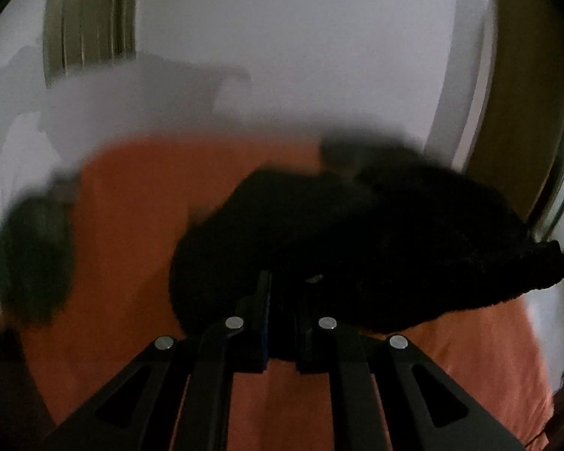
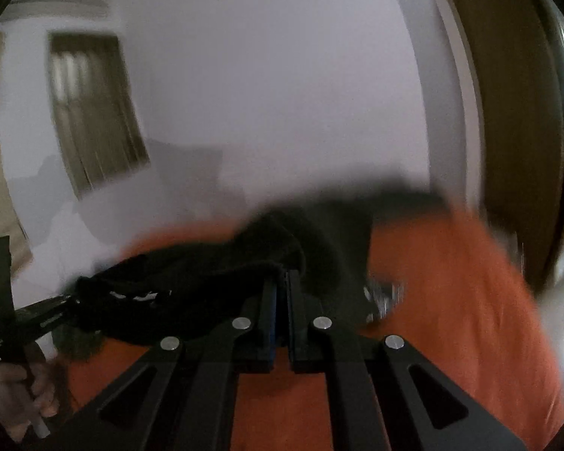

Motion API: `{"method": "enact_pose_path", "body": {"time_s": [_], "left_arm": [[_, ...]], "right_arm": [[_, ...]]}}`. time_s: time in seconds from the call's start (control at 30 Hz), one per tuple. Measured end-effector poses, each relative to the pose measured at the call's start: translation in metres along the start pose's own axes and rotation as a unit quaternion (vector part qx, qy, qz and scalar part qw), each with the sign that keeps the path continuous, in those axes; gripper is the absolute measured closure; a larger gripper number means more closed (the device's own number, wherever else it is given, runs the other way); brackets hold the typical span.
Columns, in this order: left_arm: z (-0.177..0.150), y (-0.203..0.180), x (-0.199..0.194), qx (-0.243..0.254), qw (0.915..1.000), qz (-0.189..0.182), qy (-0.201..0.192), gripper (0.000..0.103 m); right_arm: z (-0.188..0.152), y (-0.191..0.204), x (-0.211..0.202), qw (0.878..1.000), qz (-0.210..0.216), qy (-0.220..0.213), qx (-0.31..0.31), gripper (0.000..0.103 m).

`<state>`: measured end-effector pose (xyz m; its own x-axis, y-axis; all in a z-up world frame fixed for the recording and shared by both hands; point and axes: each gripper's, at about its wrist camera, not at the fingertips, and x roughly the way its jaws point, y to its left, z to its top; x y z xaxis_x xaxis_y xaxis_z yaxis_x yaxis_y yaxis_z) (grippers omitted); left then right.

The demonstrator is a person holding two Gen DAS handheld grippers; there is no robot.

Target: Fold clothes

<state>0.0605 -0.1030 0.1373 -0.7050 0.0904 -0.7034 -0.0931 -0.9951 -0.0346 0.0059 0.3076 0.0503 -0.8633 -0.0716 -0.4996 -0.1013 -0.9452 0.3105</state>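
Right gripper (image 2: 282,282): jaws closed on edge of black garment (image 2: 191,282), held over orange sheet (image 2: 451,300). Far left: left gripper (image 2: 71,306) grips same garment; person's hand (image 2: 22,391) on its handle. Bkgd blurred.

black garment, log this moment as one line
left gripper shut on black garment | right gripper shut on it | garment stretched over orange sheet | views blurred

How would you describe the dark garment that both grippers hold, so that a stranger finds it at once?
Look first at the orange sheet that covers the bed. Above it hangs a black fleecy garment, stretched between the left gripper and the right gripper, each pinching an edge. It is the only black, fuzzy cloth held up; the blurred dark bundle at the left is not held.
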Motion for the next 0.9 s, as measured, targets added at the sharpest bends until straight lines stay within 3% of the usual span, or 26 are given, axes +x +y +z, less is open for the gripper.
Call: {"method": "enact_pose_path", "body": {"time_s": [0.13,0.23,0.33,0.47,0.63,0.77,0.9], "left_arm": [[-0.109,0.003,0.070,0.017,0.9906,0.000,0.136,0.095],[-0.159,0.018,0.089,0.002,0.9830,-0.001,0.184,0.095],[-0.175,0.019,0.086,0.014,0.9867,-0.015,0.161,0.095],[-0.176,0.008,0.075,0.033,0.9911,-0.014,0.128,0.095],[-0.176,0.019,0.103,0.039,0.9880,-0.014,0.149,0.088],[-0.179,0.012,0.107,0.057,0.9854,-0.007,0.160,0.084],[-0.190,0.013,0.105,0.061,0.9816,-0.003,0.181,0.072]], "right_arm": [[-0.109,-0.042,0.059,0.989,-0.015,0.140,0.052,0.100],[-0.171,-0.054,0.074,0.980,-0.034,0.189,0.051,0.100],[-0.192,-0.059,0.084,0.977,-0.036,0.203,0.054,0.100],[-0.207,-0.057,0.082,0.981,-0.049,0.188,0.012,0.100],[-0.235,-0.053,0.080,0.981,-0.057,0.187,0.000,0.100],[-0.239,-0.063,0.078,0.981,-0.045,0.189,0.025,0.100],[-0.233,-0.074,0.079,0.979,-0.033,0.194,0.052,0.097]]}}
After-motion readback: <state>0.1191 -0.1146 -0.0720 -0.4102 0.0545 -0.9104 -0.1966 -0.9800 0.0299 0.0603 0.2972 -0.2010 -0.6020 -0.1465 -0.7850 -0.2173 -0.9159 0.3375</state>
